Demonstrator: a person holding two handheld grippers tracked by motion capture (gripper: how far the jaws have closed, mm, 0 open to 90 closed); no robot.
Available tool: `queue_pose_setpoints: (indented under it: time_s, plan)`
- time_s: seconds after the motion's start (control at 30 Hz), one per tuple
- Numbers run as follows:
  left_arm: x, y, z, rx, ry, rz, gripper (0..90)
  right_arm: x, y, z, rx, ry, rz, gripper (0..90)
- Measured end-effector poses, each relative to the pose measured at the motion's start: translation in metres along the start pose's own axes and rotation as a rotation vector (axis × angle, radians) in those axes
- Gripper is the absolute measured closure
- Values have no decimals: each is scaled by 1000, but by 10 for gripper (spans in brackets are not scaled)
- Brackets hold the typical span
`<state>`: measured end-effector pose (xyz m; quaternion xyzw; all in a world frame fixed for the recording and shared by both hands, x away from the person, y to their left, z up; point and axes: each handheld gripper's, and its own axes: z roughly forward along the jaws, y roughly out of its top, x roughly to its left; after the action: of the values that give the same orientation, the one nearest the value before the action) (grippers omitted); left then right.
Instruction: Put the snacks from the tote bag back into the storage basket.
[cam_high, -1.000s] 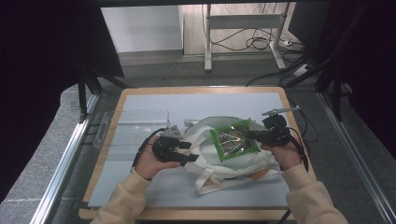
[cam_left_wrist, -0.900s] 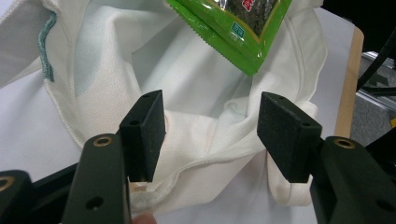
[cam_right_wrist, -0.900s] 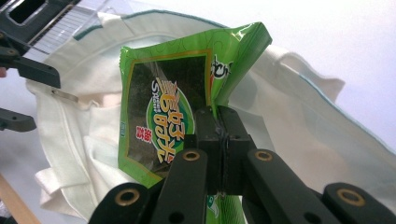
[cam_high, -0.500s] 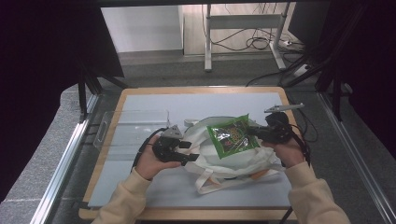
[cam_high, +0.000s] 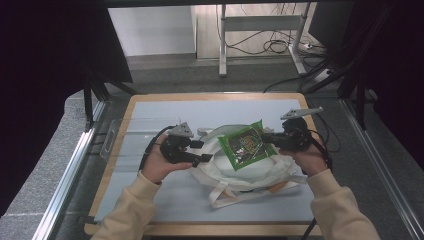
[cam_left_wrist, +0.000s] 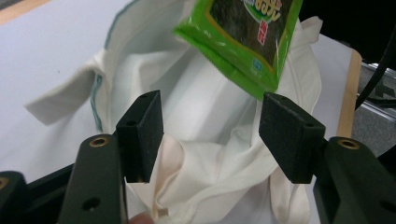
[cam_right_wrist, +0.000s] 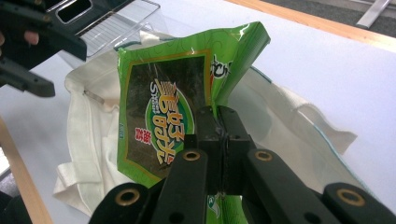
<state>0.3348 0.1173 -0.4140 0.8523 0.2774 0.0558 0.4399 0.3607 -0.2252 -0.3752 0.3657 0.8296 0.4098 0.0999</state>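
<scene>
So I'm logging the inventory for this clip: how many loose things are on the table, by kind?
Green snack packet: 1, clamped in the right gripper
White cloth tote bag: 1
Clear plastic tray: 1
Total: 3

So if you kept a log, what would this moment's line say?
right gripper: shut on green snack packet | packet: above white cloth bag | left gripper: open, at bag | surface: table
</scene>
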Motion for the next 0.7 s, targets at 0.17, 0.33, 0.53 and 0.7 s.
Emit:
queue_pose_setpoints:
  time_s: [0.17,0.33,0.53,0.7]
  plan:
    - [4,14,0,-4,-8,7,394,2,1,-1,-1,15,-22,886]
    - [8,26,5,6,-31,20,387,4,2,0,-1,29,-48,886]
    - [15,39,9,20,-69,49,380,7,4,3,2,35,-78,886]
    - [18,50,21,63,-90,82,380,11,6,5,-2,45,-105,886]
